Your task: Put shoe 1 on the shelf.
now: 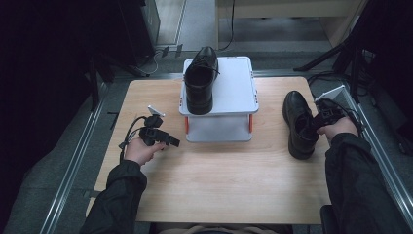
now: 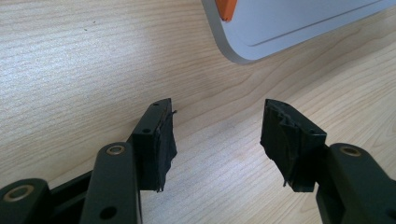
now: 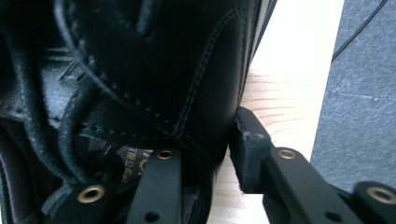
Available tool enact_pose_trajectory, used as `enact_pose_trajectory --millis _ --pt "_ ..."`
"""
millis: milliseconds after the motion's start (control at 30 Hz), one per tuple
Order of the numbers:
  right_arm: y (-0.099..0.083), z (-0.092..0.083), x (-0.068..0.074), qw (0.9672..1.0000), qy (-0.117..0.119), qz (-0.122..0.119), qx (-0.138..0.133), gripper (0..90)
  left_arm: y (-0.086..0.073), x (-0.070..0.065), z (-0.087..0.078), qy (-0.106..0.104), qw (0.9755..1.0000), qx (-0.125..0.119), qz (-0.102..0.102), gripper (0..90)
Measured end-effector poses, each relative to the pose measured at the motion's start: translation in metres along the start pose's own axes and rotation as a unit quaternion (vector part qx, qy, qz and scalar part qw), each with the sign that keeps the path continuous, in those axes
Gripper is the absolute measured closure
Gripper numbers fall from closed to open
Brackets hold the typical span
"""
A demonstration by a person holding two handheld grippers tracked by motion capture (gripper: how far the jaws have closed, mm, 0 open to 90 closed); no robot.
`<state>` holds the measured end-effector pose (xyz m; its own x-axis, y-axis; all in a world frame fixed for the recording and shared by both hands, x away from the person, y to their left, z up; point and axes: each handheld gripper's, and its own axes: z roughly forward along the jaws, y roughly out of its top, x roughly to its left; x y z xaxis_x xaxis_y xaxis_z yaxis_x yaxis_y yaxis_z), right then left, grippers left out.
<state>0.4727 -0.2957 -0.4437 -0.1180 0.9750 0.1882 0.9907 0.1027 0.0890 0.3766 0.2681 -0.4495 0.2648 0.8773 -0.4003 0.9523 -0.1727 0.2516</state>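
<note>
At the right of the high view, the right claw [image 1: 319,118] straddles the side wall of the shoe [image 1: 298,124], apparently gripping it; the shoe lies lengthwise on the surface [image 1: 219,180]. The left claw [image 1: 171,141] gapes empty.

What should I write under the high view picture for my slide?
Right gripper straddles the side wall of the black shoe on the table; its twin sits on the white stand.
</note>
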Motion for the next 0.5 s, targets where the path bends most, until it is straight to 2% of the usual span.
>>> enact_pose_trajectory --millis 67,233,400,500 --pt "0.0006 -0.0007 -0.0016 0.9999 0.004 0.013 0.003 79.5 -0.0001 -0.0002 0.0002 0.000 1.0000 0.000 0.001 43.9" --pt "0.0029 -0.0019 0.0003 0.9997 -0.002 0.024 0.009 82.1 -0.0001 0.0007 0.0002 0.002 1.0000 -0.001 -0.001 43.9" --pt "0.0055 -0.0047 -0.0013 0.9989 0.002 0.044 0.014 83.7 0.0001 0.0011 0.0003 0.001 1.0000 -0.002 -0.005 44.0" --pt "0.0062 -0.0056 -0.0025 0.9985 0.005 0.053 0.014 84.5 0.0002 0.0004 0.0008 0.000 1.0000 0.001 0.000 44.0"
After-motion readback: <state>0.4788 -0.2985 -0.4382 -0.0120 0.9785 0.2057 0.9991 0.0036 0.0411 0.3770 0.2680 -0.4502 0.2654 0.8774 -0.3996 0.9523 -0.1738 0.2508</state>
